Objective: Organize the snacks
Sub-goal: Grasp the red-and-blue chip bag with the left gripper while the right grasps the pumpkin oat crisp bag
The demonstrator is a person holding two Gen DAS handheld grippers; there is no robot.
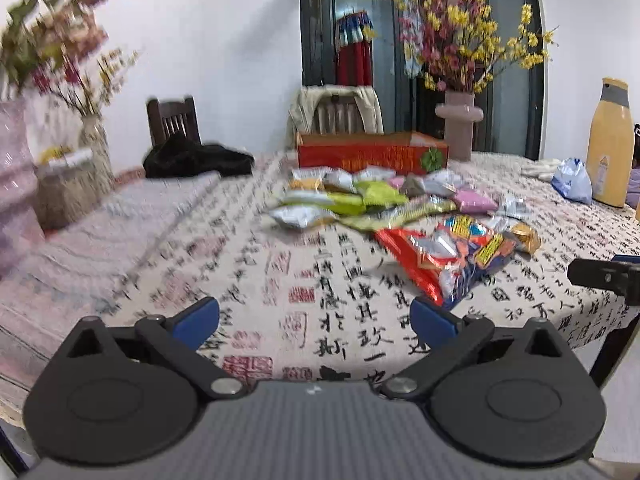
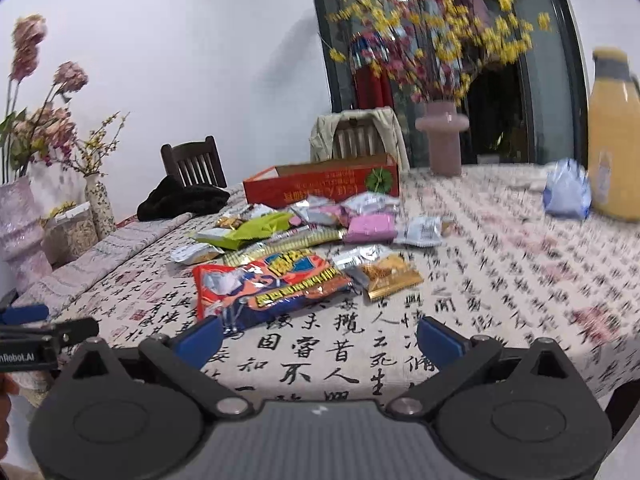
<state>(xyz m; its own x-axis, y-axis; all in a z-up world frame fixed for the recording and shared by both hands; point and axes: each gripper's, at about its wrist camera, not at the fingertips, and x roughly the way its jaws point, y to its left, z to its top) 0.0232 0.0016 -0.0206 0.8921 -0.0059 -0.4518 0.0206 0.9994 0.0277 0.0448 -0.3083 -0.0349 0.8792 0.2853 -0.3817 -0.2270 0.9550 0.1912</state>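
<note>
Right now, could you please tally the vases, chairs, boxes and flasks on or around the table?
Vases: 3
Chairs: 2
Red box: 1
Yellow flask: 1
Total: 7

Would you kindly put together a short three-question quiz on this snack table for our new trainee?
1. True or false: the left gripper is shut on a snack packet.
2. Which lies nearest the right gripper? A) the pink packet B) the large red snack bag C) the green packet
3. Fill in: behind the snack pile stands an open ____ cardboard box.

Key
1. False: both grippers are open and hold nothing.
2. B: the large red snack bag lies at the near edge of the pile, on the tablecloth.
3. Red.
</note>
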